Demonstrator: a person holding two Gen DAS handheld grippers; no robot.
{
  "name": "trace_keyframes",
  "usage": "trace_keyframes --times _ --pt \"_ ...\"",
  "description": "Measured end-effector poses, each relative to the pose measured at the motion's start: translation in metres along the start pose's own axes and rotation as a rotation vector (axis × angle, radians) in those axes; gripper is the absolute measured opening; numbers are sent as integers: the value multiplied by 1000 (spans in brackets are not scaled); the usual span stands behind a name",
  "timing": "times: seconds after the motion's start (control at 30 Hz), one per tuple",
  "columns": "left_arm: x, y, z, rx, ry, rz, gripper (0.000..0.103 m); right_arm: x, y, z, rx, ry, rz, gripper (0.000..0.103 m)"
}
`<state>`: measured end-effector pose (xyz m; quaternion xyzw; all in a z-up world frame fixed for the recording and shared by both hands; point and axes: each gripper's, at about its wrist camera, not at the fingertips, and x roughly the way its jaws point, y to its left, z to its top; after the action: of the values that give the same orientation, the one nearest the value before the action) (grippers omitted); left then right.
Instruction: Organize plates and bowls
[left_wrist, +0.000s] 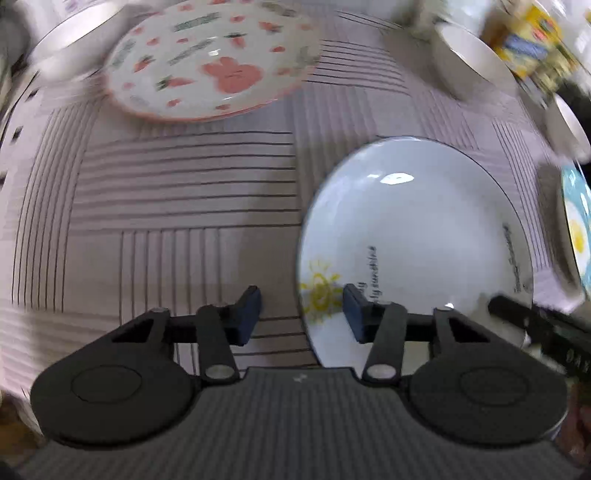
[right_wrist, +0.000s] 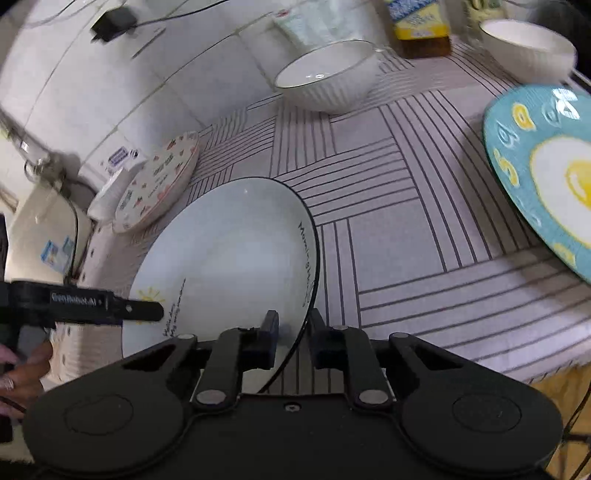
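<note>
A white plate with a sun drawing and black lettering (left_wrist: 413, 229) (right_wrist: 229, 258) is held tilted above the striped tablecloth (left_wrist: 177, 192). My right gripper (right_wrist: 293, 334) is shut on its near rim. My left gripper (left_wrist: 301, 314) is open, with one finger over the plate's edge and one beside it; it also shows at the left of the right wrist view (right_wrist: 110, 308). A pink rabbit plate (left_wrist: 210, 59) (right_wrist: 157, 186) lies at the back left. A blue egg plate (right_wrist: 546, 177) (left_wrist: 578, 229) lies at the right.
A white ribbed bowl (right_wrist: 328, 79) (left_wrist: 465, 62) stands at the back and a second white bowl (right_wrist: 528, 46) at the back right. A yellow carton (right_wrist: 419, 18) (left_wrist: 532, 40) stands behind them. A tiled wall (right_wrist: 92, 92) runs along the left.
</note>
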<state>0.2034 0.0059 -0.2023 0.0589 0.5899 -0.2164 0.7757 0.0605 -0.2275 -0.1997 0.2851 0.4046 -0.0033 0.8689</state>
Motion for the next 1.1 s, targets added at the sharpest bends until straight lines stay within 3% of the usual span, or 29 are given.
trace_keyframes --times 0.03,0.17,0.33,0.63,0.83,1.1 --pt "0 -4 2 19 16 -16 25 0 -2 0 8 -3 4 19" --pt "0 -18 7 85 41 28 27 -2 -2 0 8 -11 2 18" --pt "-11 -21 15 125 42 -9 27 -11 1 12 -6 -43 8 19" --pt "-25 -29 56 155 -36 2 29 -13 6 58 -112 -68 22 21" --pt "-5 -32 80 166 -20 1 30 8 -2 84 -155 -43 31 22" --pt "20 -32 90 174 16 -7 32 23 -10 88 -179 -18 10 22"
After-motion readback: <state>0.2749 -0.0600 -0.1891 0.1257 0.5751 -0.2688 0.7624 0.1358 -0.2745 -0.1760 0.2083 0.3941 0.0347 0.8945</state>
